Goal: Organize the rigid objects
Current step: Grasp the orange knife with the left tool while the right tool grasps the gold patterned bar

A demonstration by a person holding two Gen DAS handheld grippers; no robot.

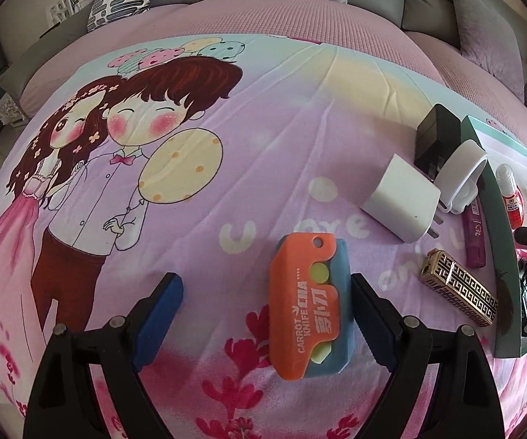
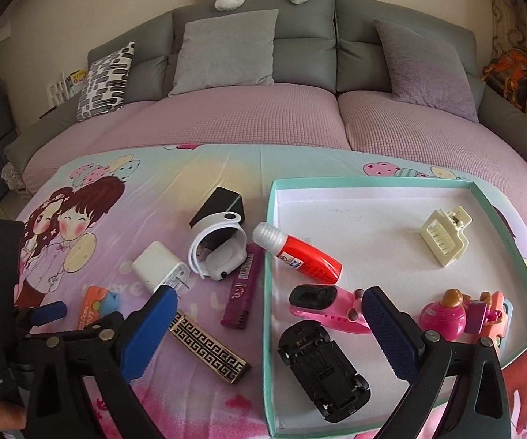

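My left gripper (image 1: pixel 265 314) is open; an orange-and-blue carrot knife toy (image 1: pixel 307 307) lies on the cartoon blanket between its fingers, close to the right one. It also shows in the right wrist view (image 2: pixel 97 305). My right gripper (image 2: pixel 268 323) is open and empty above the tray's left wall. The teal-rimmed white tray (image 2: pixel 373 183) holds a red glue bottle (image 2: pixel 300 252), a cream hair clip (image 2: pixel 444 241), a black toy car (image 2: pixel 323 369) lying upside down, a pink toy (image 2: pixel 331 311) and a pink figure toy (image 2: pixel 460 316).
Loose on the blanket left of the tray: a white charger (image 2: pixel 157 265), a black adapter (image 2: pixel 219 203), a white strap watch (image 2: pixel 219 252), a purple bar (image 2: pixel 243 292) and a gold patterned lighter (image 2: pixel 208 347). A grey sofa with cushions (image 2: pixel 226 51) stands behind.
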